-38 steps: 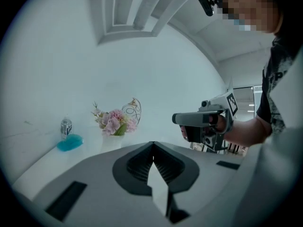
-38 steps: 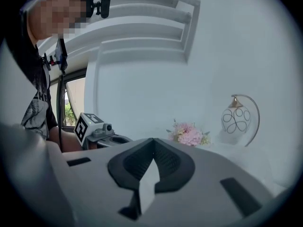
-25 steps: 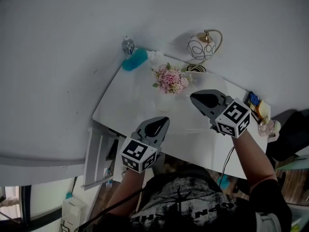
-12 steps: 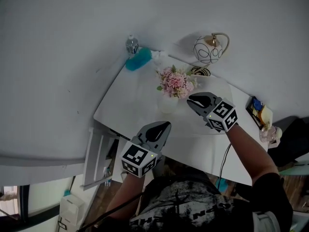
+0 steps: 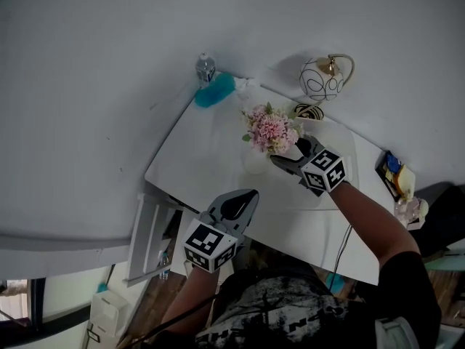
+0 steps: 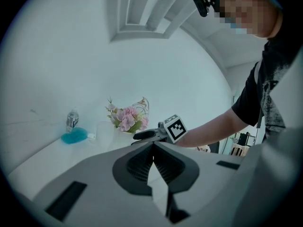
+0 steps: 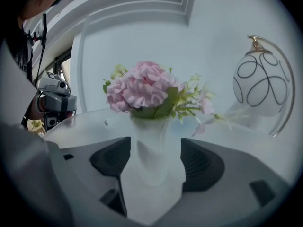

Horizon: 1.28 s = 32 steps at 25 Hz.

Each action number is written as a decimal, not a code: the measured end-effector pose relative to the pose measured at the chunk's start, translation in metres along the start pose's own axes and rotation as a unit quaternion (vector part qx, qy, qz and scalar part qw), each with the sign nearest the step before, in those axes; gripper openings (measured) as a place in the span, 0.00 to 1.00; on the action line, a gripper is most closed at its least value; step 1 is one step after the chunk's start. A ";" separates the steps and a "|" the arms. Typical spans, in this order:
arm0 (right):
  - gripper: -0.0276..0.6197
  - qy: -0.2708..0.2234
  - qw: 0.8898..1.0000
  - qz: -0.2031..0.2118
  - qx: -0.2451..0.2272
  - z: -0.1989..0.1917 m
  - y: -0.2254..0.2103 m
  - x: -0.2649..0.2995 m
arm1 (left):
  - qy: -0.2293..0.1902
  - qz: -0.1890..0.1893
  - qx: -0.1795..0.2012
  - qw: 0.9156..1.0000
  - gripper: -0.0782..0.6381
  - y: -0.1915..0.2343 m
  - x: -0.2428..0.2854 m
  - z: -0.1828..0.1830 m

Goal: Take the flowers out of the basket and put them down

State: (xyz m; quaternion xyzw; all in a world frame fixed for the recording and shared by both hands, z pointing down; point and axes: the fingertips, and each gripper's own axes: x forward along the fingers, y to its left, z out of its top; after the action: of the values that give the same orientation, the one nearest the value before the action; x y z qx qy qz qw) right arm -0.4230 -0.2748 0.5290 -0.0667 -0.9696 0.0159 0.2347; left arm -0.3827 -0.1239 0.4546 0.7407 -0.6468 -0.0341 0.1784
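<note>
Pink flowers (image 5: 270,129) with green leaves stand in a white vase (image 5: 255,161) near the back of the white table (image 5: 203,158). In the right gripper view the flowers (image 7: 142,90) fill the middle and the vase (image 7: 151,145) stands between the jaws. My right gripper (image 5: 289,155) is beside the vase; its jaws are opening and the pads stand apart from the vase on both sides. My left gripper (image 5: 241,203) is shut and empty, held over the table's front edge. The left gripper view shows the flowers (image 6: 127,118) and the right gripper (image 6: 147,135) ahead of it.
A white globe lamp with a gold arm (image 5: 323,78) stands behind the flowers, with a small striped object (image 5: 309,111) at its foot. A teal object (image 5: 216,91) and a small bottle (image 5: 205,67) sit at the far left corner. Small items (image 5: 396,173) lie at the right edge.
My right gripper has moved forward and left to the vase, and its jaws have gone from shut to wide apart around it. The left gripper has hardly moved.
</note>
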 end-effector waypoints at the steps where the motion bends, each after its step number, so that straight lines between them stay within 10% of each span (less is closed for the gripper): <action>1: 0.54 -0.001 1.000 0.003 0.005 -0.001 0.000 0.005 | 0.000 0.001 -0.001 1.000 0.13 0.001 0.000 0.000; 32: 0.56 -0.079 0.996 0.043 -0.029 0.031 0.008 0.044 | -0.003 0.015 0.006 1.000 0.13 0.002 0.002 -0.006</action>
State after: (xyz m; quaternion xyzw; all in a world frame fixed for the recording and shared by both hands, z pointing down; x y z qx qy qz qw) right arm -0.4749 -0.2608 0.5206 -0.1133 -0.9815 0.0034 0.1544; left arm -0.3832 -0.1246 0.4609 0.7321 -0.6582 -0.0299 0.1729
